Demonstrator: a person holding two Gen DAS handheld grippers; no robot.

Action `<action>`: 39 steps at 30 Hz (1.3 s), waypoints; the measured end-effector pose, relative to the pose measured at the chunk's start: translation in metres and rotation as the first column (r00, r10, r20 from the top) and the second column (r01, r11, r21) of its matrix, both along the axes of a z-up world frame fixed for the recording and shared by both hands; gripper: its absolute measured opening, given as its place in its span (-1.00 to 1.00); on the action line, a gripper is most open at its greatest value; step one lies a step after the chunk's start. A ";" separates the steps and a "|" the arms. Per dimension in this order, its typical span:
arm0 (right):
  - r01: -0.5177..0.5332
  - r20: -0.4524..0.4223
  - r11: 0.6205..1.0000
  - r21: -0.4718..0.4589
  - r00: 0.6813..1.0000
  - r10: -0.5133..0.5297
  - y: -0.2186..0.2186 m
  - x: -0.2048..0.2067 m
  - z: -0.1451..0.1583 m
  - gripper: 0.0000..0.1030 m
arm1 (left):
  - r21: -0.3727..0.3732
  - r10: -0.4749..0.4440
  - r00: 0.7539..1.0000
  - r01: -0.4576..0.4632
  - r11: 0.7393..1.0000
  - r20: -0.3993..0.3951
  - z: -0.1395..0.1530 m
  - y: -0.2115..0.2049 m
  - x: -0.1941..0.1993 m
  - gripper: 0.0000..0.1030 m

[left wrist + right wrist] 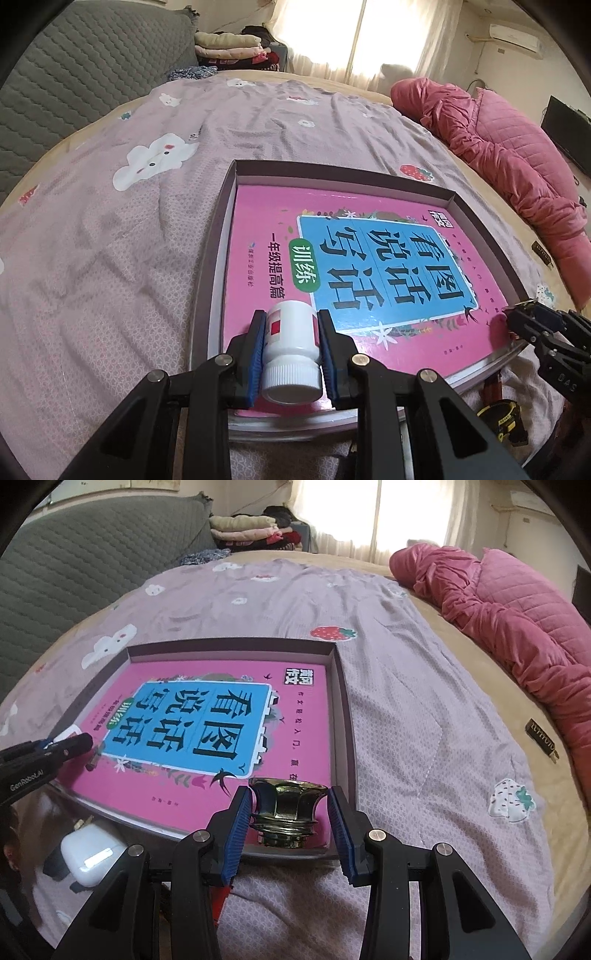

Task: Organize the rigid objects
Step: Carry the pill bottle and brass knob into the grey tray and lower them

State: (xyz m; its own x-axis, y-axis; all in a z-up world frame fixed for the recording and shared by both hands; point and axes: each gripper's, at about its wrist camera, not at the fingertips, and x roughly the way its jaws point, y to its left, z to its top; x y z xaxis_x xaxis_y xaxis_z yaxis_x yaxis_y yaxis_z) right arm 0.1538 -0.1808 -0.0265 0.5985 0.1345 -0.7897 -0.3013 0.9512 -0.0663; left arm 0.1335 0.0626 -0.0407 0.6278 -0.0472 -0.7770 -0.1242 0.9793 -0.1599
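A shallow dark box (236, 168) lies on the bed with a pink book (258, 229) inside it. My left gripper (291, 325) is shut on a white plastic bottle (290, 343) with a ribbed cap, held lying over the book's near left corner. In the right wrist view the box (341, 701) and book (303, 734) show again. My right gripper (290, 801) stands around a shiny gold metal holder (286, 812) on the book's near right corner; its blue pads (240, 823) stand slightly apart from the holder. The left gripper's tip (74, 744) shows at the left.
A white earbud case (90, 856) lies near the box's front left. A yellow and black tape measure (504, 421) lies at the box's front right. A pink quilted blanket (517, 147) is heaped at the bed's right side. A grey headboard (74, 74) is at the left.
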 end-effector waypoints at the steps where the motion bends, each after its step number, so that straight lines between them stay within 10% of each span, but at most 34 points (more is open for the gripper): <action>1: 0.003 -0.002 1.000 -0.009 1.000 -0.003 -0.001 0.000 -0.002 -0.16 | -0.010 -0.002 1.000 0.002 1.000 0.000 0.001 0.001 0.000 -0.47; 39: -0.032 -0.002 0.999 0.029 0.999 0.033 -0.006 -0.003 0.001 -0.08 | 0.037 -0.023 1.000 0.024 0.999 -0.019 0.000 -0.001 -0.003 -0.47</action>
